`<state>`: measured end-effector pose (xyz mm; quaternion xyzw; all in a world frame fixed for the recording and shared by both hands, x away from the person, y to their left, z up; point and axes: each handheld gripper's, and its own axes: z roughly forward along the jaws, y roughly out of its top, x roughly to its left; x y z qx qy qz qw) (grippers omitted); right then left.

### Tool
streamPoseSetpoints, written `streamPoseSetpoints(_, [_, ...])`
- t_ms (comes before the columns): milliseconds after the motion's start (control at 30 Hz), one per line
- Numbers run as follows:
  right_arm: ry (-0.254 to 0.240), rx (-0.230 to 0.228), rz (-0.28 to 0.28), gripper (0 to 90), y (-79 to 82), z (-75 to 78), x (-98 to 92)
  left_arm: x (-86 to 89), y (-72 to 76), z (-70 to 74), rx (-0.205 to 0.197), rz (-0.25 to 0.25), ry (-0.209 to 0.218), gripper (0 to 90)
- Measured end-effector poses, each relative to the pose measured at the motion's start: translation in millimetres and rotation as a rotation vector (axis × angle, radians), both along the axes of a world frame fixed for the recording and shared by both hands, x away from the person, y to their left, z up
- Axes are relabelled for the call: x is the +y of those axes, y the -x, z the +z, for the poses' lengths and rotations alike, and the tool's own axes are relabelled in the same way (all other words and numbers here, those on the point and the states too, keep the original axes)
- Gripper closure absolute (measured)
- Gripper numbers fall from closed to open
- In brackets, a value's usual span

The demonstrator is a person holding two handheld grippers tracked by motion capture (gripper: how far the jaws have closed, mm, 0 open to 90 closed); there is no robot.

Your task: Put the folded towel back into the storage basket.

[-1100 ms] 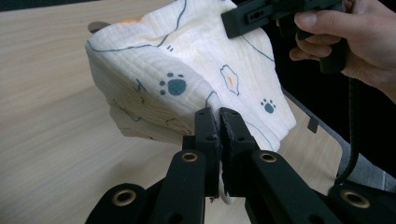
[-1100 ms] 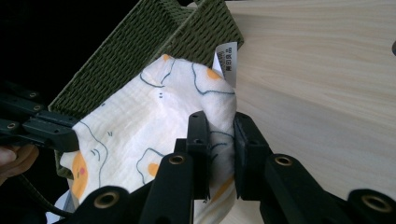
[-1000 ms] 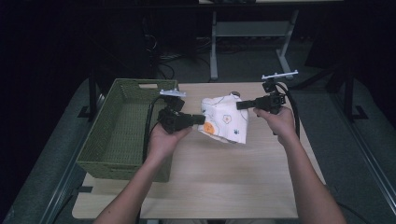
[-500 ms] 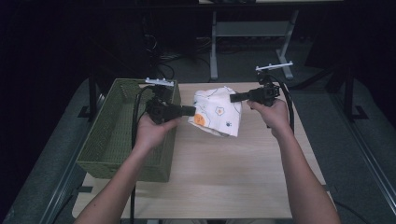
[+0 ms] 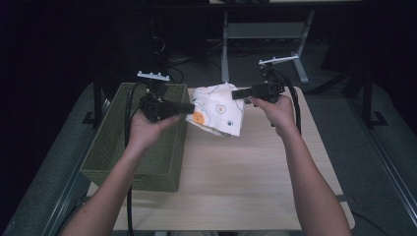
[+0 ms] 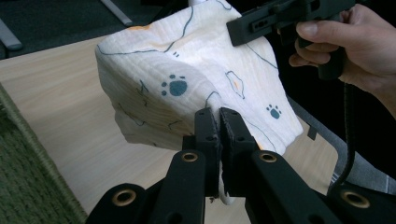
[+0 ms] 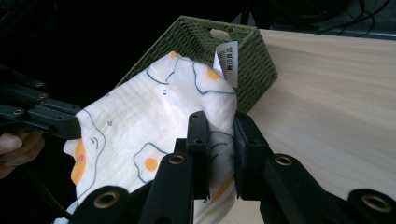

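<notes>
A white cloth (image 5: 219, 110) printed with fried eggs and paw prints hangs in the air between my two grippers, above the far part of the wooden table (image 5: 236, 182). My left gripper (image 5: 191, 107) is shut on the cloth's left edge (image 6: 187, 88), just over the basket's right wall. At the cloth's upper right corner my right gripper (image 5: 235, 93) is shut on a bunched fold of it (image 7: 154, 126). A white care label (image 7: 227, 60) sticks up from the cloth's top. The cloth sags loosely below both grips.
A green woven basket (image 5: 113, 147) stands on the table's left side, its corner (image 7: 243, 46) right behind the cloth. A metal stand (image 5: 231, 34) rises behind the table on the dark floor. Black cables trail from both grippers.
Both grippers have lifted the cloth and carried it left and away from me, toward the basket's right wall. The cloth now hangs higher and more spread.
</notes>
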<state>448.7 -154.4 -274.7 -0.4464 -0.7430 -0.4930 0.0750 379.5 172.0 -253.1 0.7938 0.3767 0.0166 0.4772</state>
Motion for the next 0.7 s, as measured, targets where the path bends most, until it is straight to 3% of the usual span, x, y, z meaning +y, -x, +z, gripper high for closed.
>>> streamPoseSetpoints(367, [-0.003,-0.014,0.012,78.3,-4.9,10.8,18.5,17.8,0.5,12.6,-0.005,0.008,-0.001,87.4])
streamPoseSetpoints(700, [0.006,-0.027,0.042,78.3,-11.5,25.5,47.0,40.5,1.5,25.7,-0.024,0.032,-0.003,87.4])
